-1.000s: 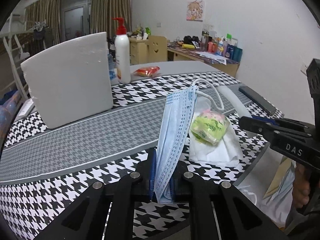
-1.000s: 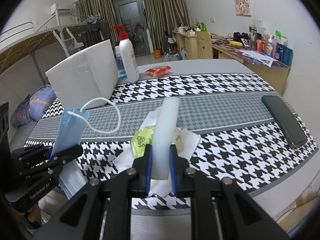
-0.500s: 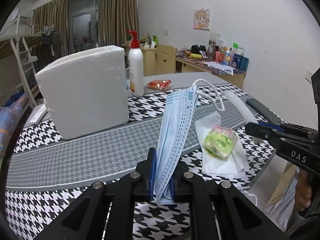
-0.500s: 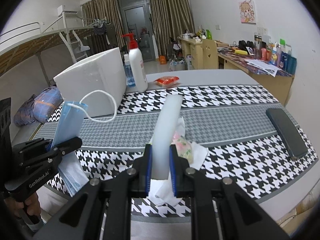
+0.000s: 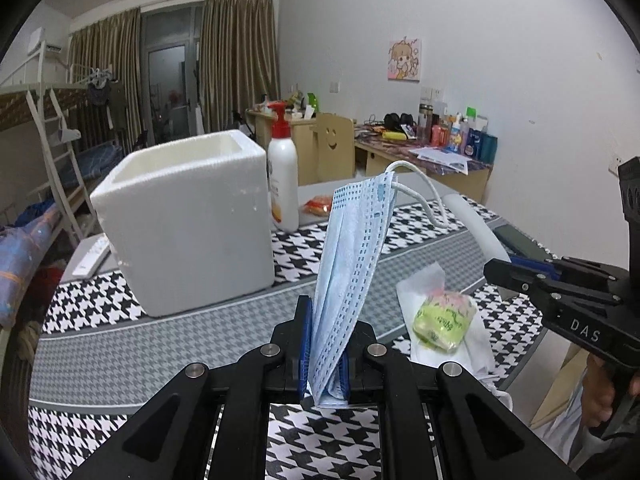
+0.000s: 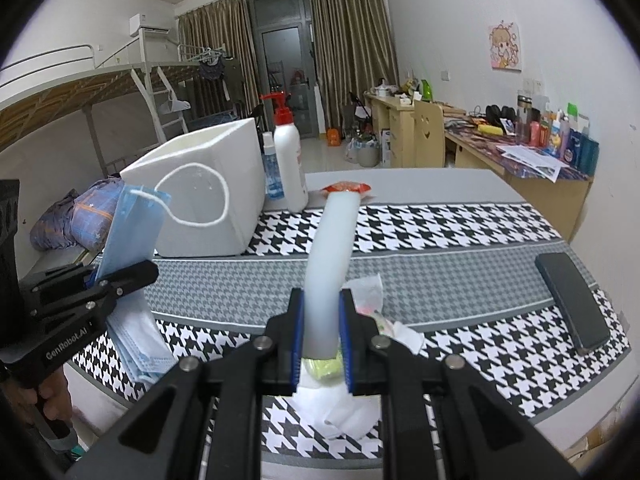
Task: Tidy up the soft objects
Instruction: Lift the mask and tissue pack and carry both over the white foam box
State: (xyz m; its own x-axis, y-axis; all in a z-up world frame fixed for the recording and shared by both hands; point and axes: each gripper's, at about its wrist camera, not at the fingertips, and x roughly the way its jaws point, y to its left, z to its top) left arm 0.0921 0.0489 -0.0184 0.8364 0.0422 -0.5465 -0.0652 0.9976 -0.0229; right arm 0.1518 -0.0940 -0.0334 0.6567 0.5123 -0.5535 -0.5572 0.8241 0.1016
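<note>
My left gripper (image 5: 325,354) is shut on a folded blue face mask (image 5: 352,256) that stands up from the jaws, its white ear loop (image 5: 424,196) hanging to the right. My right gripper (image 6: 322,342) is shut on a white foam tube (image 6: 332,256) that rises and bends away. The left gripper (image 6: 120,280) with the mask (image 6: 132,224) also shows at the left of the right wrist view. The white foam box (image 5: 184,224), open at the top, stands on the table beyond both. A green wrapped packet (image 5: 444,320) lies on white tissue (image 5: 476,344) between the grippers.
The table has a black-and-white houndstooth cloth (image 5: 120,304) with grey bands. A white pump bottle (image 6: 290,160) and a small blue bottle (image 6: 272,172) stand beside the box. An orange packet (image 6: 346,188) lies further back. A dark phone (image 6: 572,296) lies near the right edge.
Both grippers have risen and tipped up with their loads still held, so the foam box's open top and more of the room now show. The green packet and tissue stay on the table.
</note>
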